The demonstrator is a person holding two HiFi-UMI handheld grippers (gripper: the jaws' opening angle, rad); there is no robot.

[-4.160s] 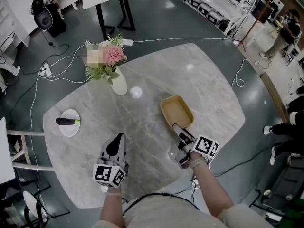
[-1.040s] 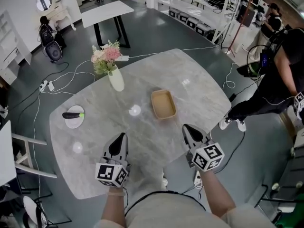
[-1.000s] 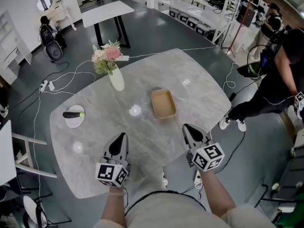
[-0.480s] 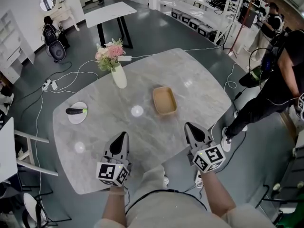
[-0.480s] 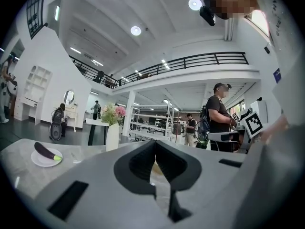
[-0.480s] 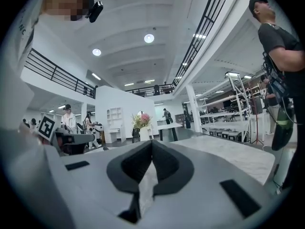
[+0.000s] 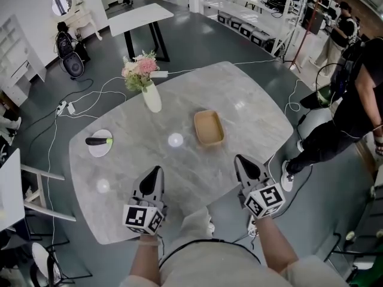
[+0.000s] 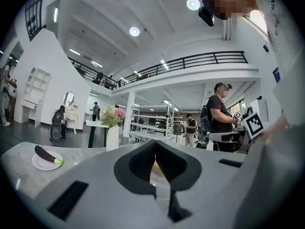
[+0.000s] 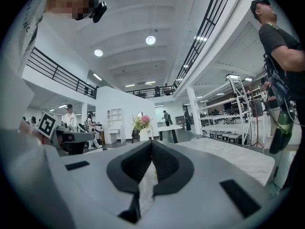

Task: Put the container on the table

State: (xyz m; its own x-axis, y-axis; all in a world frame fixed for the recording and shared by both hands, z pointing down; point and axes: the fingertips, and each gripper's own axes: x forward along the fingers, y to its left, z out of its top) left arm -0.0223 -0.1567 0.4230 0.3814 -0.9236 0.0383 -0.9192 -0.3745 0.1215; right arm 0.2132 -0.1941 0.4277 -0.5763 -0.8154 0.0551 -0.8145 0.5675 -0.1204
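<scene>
Container (image 7: pixel 209 128) stands upright near the middle of the table (image 7: pixel 257 118), clear of both tools and of the vase (image 7: pixel 151 97). Left gripper (image 7: pixel 157 171) and right gripper (image 7: pixel 238 159) hang over the table's near edge, each with jaws closed tip to tip on nothing.
</scene>
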